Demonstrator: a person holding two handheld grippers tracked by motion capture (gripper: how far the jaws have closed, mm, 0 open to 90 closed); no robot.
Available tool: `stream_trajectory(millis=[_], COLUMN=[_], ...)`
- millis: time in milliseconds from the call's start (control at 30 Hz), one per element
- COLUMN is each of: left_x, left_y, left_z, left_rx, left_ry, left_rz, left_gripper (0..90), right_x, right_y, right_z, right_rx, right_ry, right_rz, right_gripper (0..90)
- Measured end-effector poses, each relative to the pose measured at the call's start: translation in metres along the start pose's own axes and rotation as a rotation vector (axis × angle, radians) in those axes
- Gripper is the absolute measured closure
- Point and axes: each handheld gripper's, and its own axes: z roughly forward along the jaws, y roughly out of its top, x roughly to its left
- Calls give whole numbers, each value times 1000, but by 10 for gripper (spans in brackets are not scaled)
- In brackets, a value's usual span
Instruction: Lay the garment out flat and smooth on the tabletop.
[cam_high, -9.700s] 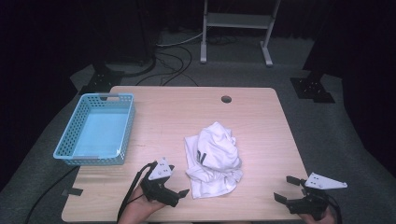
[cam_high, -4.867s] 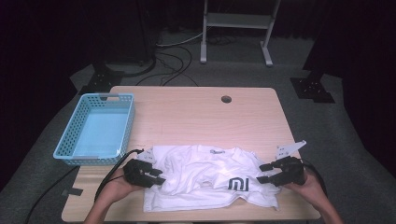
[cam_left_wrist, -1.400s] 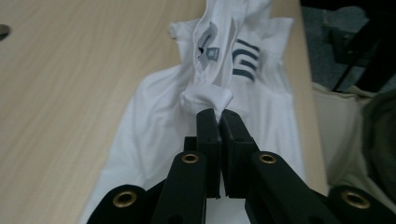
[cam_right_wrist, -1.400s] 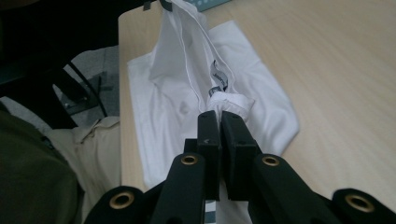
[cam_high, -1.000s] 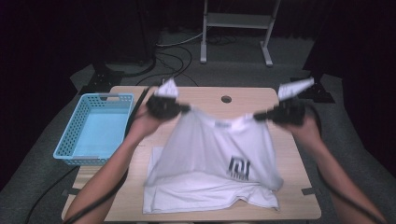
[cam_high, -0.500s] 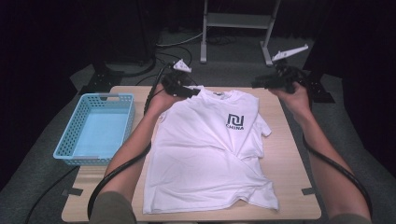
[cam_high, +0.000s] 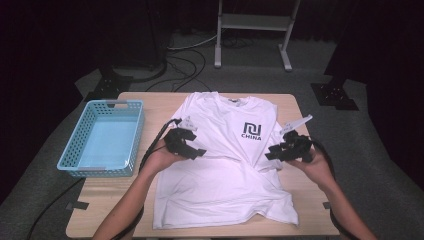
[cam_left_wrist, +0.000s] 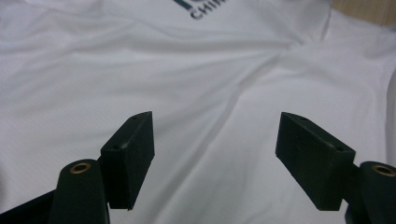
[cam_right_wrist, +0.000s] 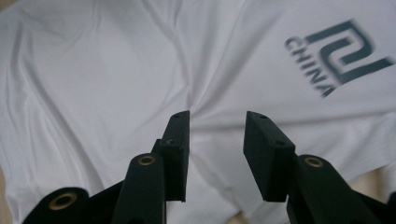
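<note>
**White T-shirt: spread flat, released**

White T-shirt (cam_high: 225, 165) lies front up across the desk (cam_high: 310, 200), collar at the far edge. Half a second earlier both tools stood at its shoulders; now they hover mid-shirt. Left hand-held gripper (cam_high: 197, 151): jaws just opened wide, nothing between. Right hand-held gripper (cam_high: 272, 155): jaws apart, just narrowed, empty. Blue basket (cam_high: 102, 137) unchanged, left.

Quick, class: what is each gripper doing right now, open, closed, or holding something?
Left gripper: open, holding nothing, over the white T-shirt.
Right gripper: open, narrower gap, holding nothing.
</note>
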Motion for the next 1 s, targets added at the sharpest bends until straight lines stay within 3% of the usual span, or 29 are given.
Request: stream_trajectory(millis=[200,300,433,700,1000], left_x=[-21,-31,-41,-58,-80], left_y=[-36,-53,-70,-89,-102], left_z=[5,8,8,-1,-13], left_rx=[62,96,126,128,130], left_ry=[-35,-45,-46,-28,-40], left_rz=[-12,-7,4,24,33], left_gripper=[266,266,267,267,268], right_x=[24,34,48,64,75], right_y=[-31,-48,-68,-88,-105], right_z=[21,23,26,21,10], right_rx=[65,70,95,101,91], right_ry=[34,55,46,-5,2], right_rz=[-7,-6,-38,-119,-149], right_gripper=[646,646,646,614,580])
